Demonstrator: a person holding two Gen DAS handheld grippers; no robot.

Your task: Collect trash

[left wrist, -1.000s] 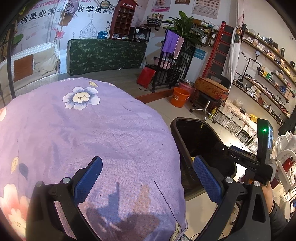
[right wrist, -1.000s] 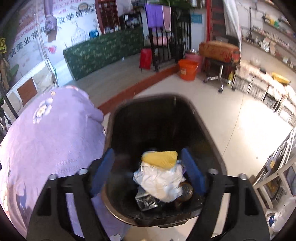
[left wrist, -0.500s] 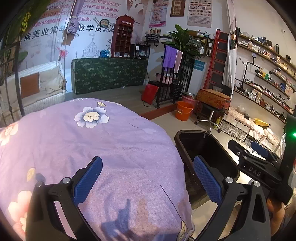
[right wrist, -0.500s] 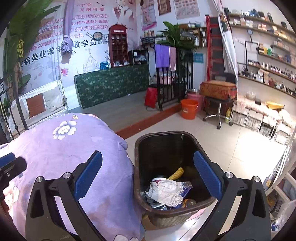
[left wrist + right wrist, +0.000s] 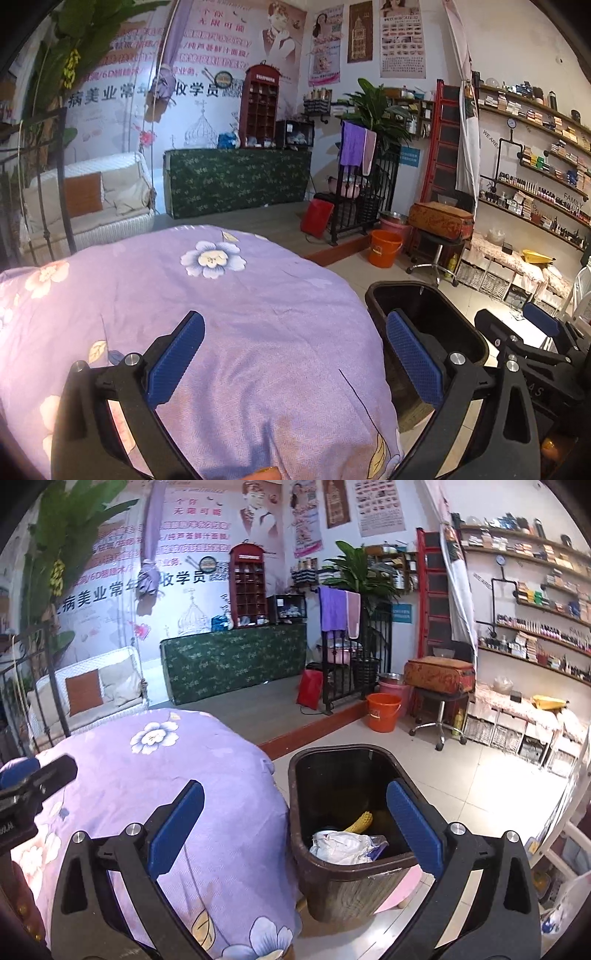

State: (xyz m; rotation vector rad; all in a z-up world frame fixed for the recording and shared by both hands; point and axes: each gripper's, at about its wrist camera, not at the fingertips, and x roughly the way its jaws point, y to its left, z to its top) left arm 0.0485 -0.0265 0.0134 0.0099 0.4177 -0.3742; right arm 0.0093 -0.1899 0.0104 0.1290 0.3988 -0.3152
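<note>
- Right gripper (image 5: 294, 829): spread wide, nothing held; a second earlier hung low over the bin, since raised and drawn back.
- Left gripper (image 5: 294, 350): likewise spread and empty above the purple floral cloth (image 5: 229, 317).
- Drop judged done; no further litter visible on the cloth.
- Trash (image 5: 343, 845) in the dark bin (image 5: 351, 886), right of the table: crumpled white wrapper near, yellow corn cob (image 5: 358, 821) behind.
</note>
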